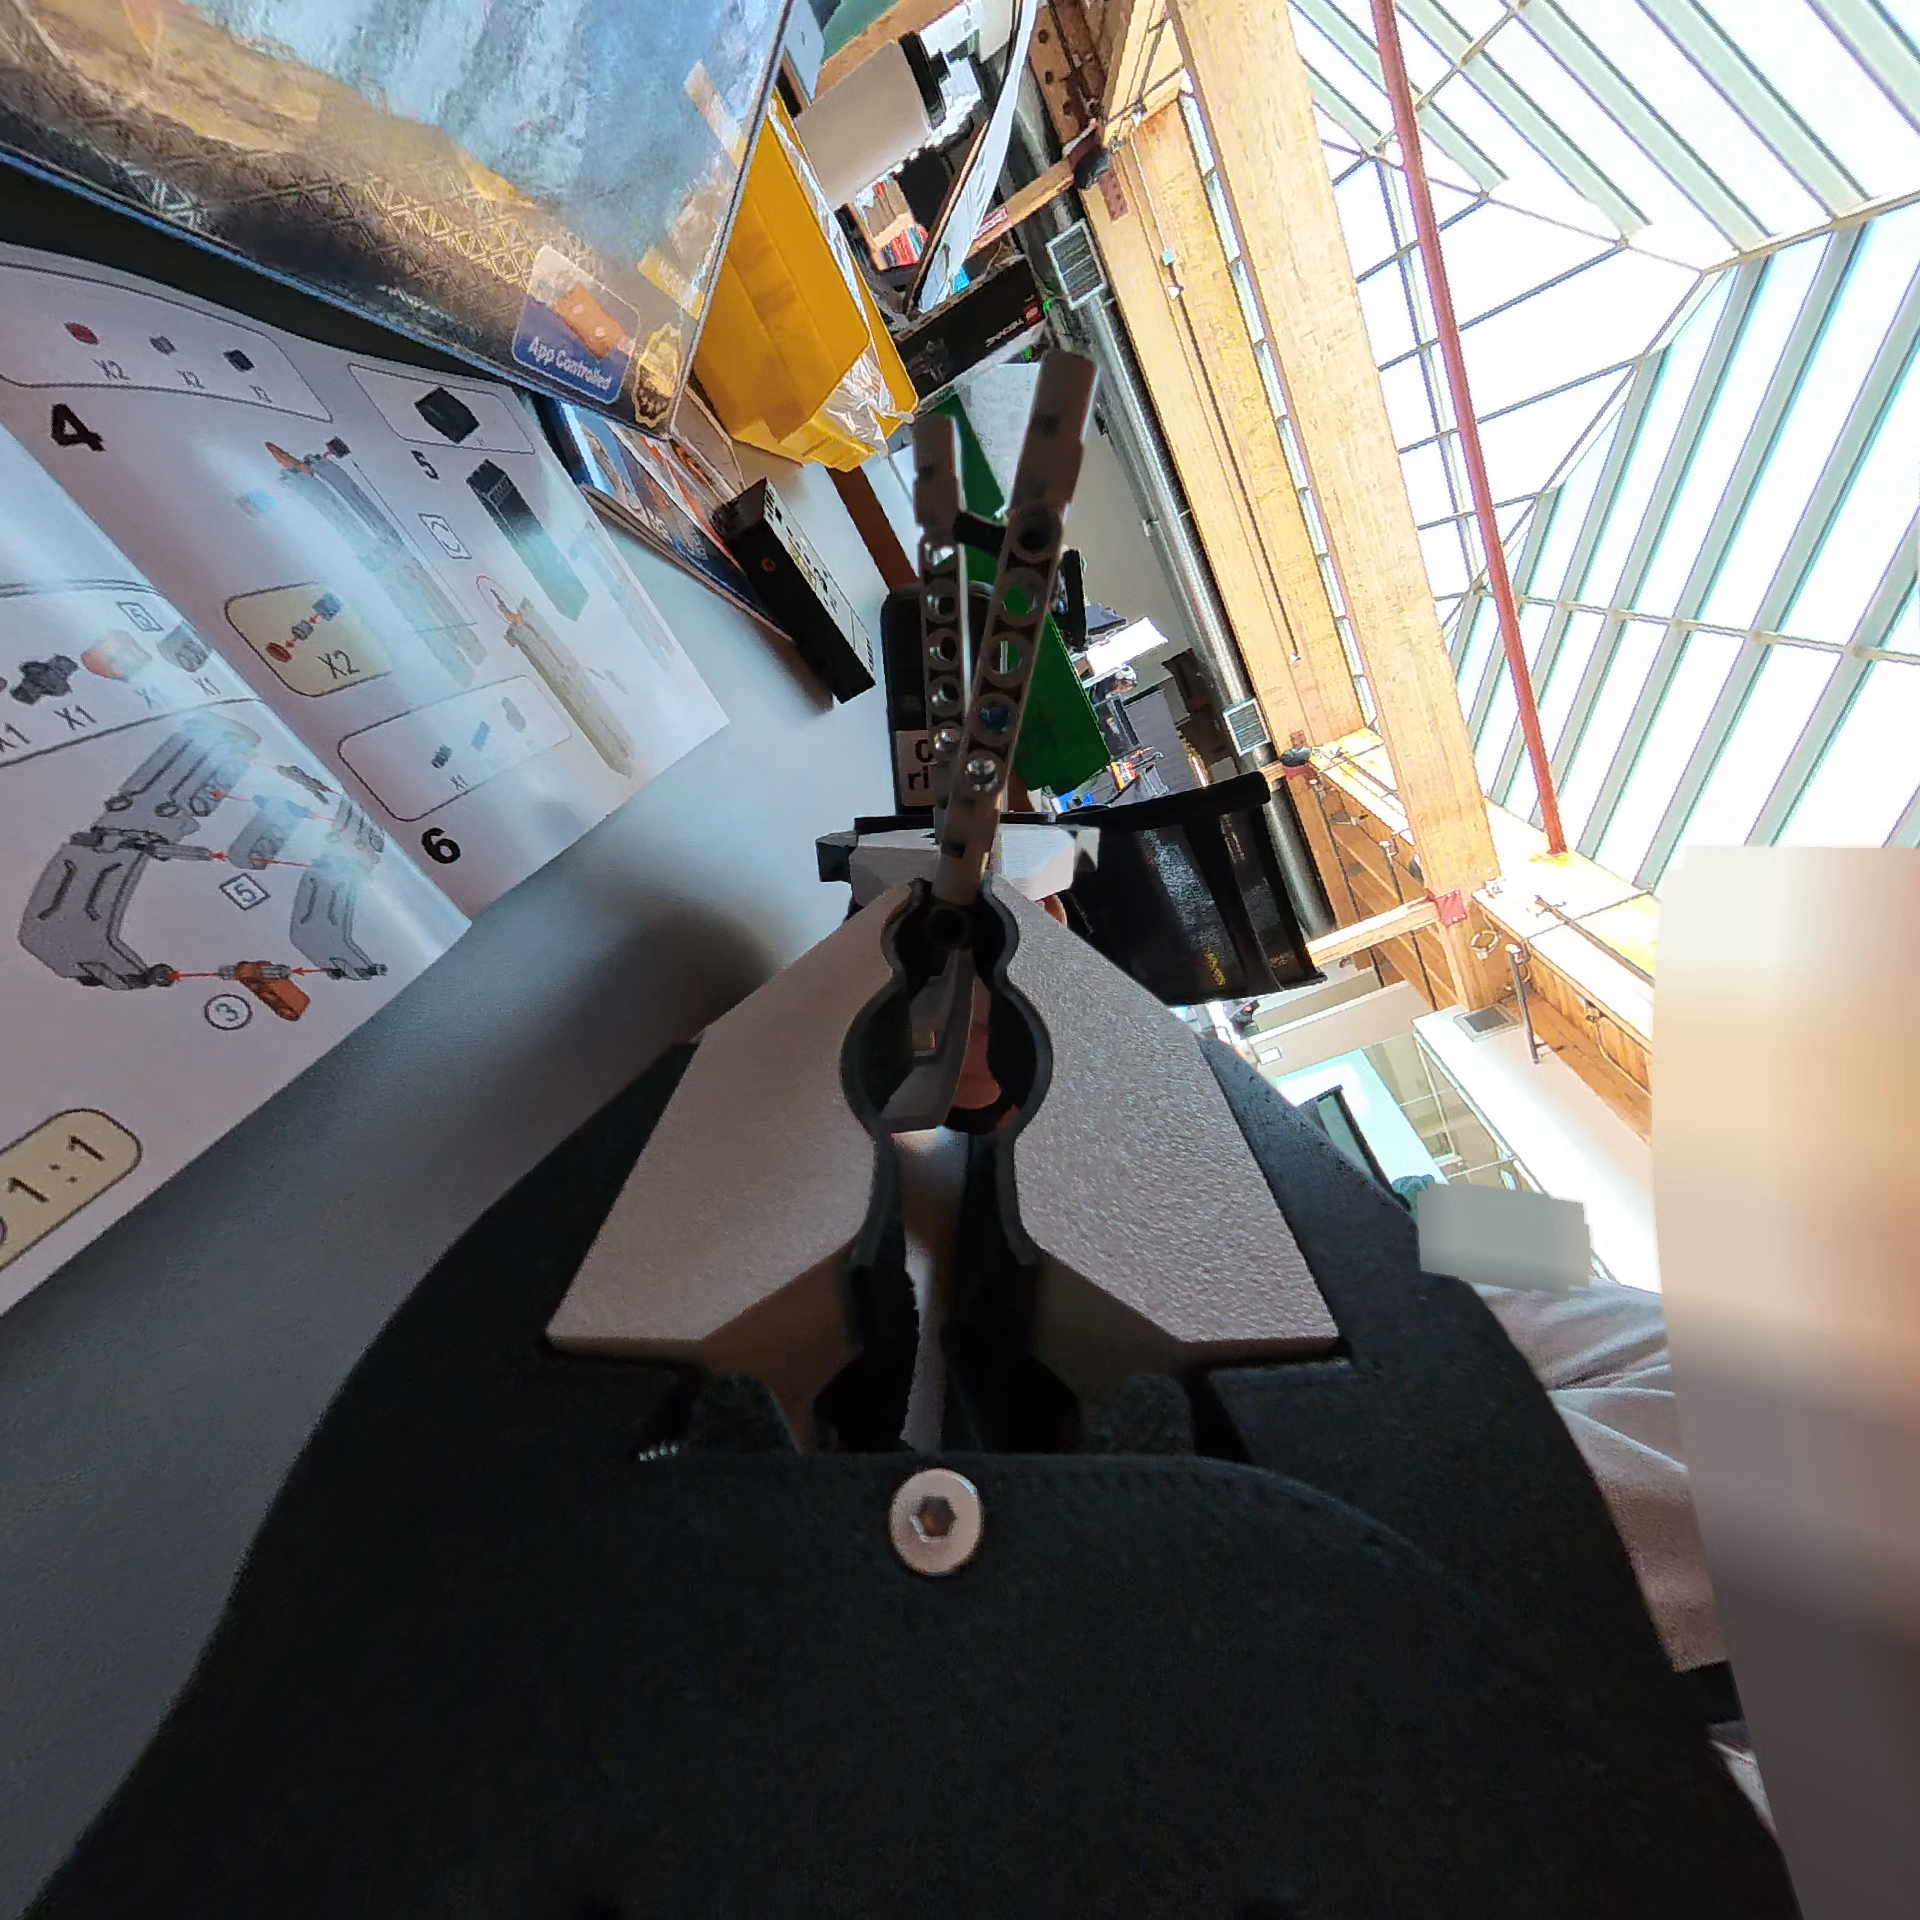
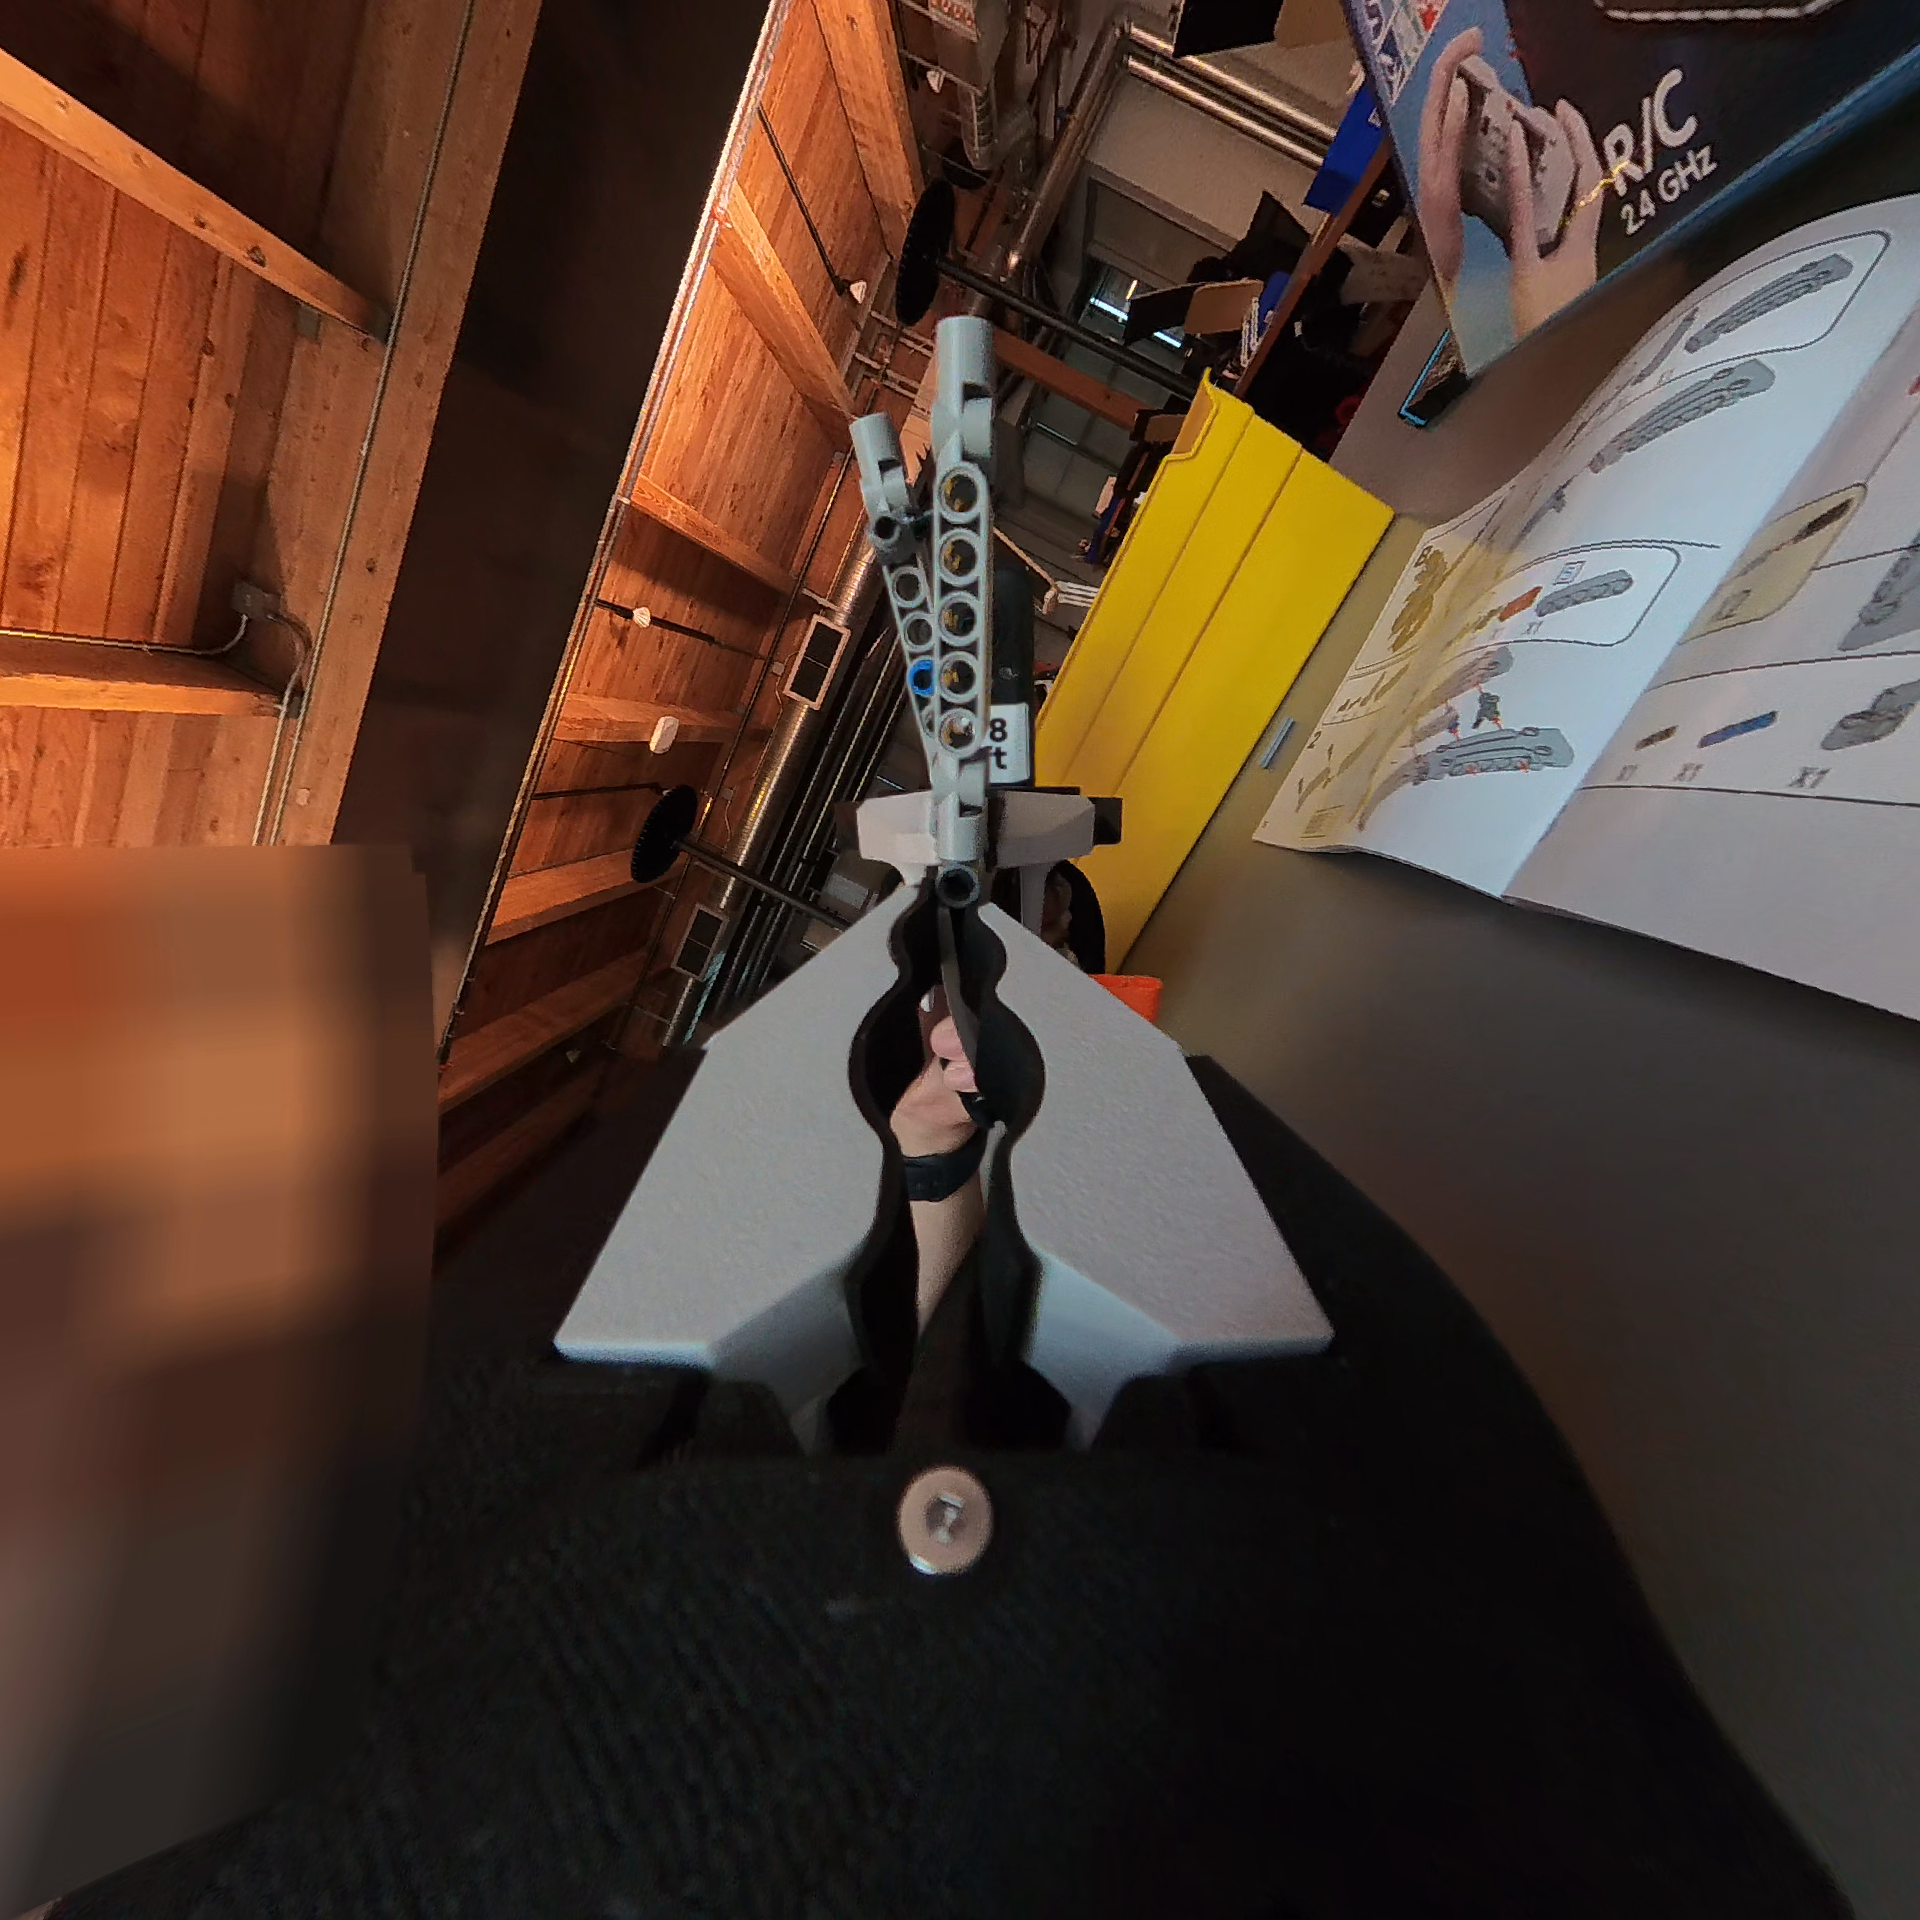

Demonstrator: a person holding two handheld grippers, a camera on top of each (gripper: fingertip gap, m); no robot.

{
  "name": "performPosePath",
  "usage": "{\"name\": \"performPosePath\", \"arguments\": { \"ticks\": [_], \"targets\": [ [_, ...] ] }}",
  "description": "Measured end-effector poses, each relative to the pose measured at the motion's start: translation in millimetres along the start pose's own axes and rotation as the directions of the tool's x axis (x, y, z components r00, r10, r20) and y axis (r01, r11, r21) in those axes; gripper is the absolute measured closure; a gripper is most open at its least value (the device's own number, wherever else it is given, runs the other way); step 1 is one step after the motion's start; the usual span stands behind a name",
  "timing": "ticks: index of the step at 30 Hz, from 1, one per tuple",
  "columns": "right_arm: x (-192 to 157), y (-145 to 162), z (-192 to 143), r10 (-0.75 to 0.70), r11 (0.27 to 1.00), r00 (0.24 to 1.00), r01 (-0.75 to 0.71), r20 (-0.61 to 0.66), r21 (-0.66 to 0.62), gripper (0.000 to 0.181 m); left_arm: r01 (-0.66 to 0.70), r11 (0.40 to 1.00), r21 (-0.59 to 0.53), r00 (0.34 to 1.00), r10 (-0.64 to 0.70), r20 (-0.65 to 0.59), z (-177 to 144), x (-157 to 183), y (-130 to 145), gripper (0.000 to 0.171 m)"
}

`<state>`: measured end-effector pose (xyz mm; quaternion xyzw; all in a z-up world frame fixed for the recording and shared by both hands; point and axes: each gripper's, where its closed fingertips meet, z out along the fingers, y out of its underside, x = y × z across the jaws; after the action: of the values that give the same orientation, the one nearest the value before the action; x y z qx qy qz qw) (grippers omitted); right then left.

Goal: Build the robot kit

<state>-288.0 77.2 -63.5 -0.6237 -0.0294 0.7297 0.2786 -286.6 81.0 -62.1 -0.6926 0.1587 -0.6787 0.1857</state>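
Observation:
A grey beam assembly [image 1: 982,634], two perforated beams joined in a narrow V with black pins and a blue pin, stands up in the air between both grippers. My left gripper [image 1: 948,923] is shut on its lower end. The right gripper's white fingers [image 1: 1029,854] show just behind, facing me. In the right wrist view the same assembly [image 2: 954,623] rises from my right gripper [image 2: 956,889], which is shut on its lower end, with a black part between the jaws. The left gripper's white fingers [image 2: 1049,826] face it from behind.
An open instruction booklet [image 1: 260,675] [image 2: 1683,665] lies on the dark table [image 1: 208,1195]. A printed toy box [image 1: 416,156] [image 2: 1558,156] and a yellow bin [image 1: 790,312] [image 2: 1195,644] stand behind. A small black box [image 1: 805,592] and a green plate [image 1: 1055,696] lie farther off. A hand with a black wristband [image 2: 935,1112] shows. My left and right fingertips are right by each other.

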Motion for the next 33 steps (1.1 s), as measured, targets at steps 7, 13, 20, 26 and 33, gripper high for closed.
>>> {"name": "performPosePath", "arguments": {
  "ticks": [7, 13, 20, 26, 33],
  "targets": [
    [-1.5, -0.4, 1.3, -0.088, 0.996, 0.996, 0.088, -0.032, -0.006, 0.181, 0.025, 1.000, 0.011, 0.999, -0.025, -0.036, -0.6, 1.3, -0.8, 0.166],
    [-3.6, -1.7, 3.9, -0.157, 0.987, 0.986, 0.158, -0.051, 0.005, 0.181, 0.071, 0.997, 0.037, 0.995, -0.068, -0.076, -2.1, 3.4, -3.7, 0.166],
    [-7.7, -3.3, 6.0, -0.210, 0.977, 0.976, 0.212, -0.056, 0.019, 0.181, 0.055, 0.997, 0.050, 0.995, -0.050, -0.089, -2.9, 7.8, -5.9, 0.166],
    [-10.2, -5.8, 6.8, -0.184, 0.981, 0.983, 0.185, -0.021, 0.053, 0.181, 0.115, 0.991, 0.075, 0.985, -0.103, -0.141, -2.5, 10.3, -8.7, 0.167],
    [-8.2, -6.1, 7.4, -0.191, 0.980, 0.981, 0.192, -0.026, 0.051, 0.181, 0.128, 0.989, 0.077, 0.983, -0.116, -0.142, -3.2, 8.6, -9.0, 0.167]
  ]
}}
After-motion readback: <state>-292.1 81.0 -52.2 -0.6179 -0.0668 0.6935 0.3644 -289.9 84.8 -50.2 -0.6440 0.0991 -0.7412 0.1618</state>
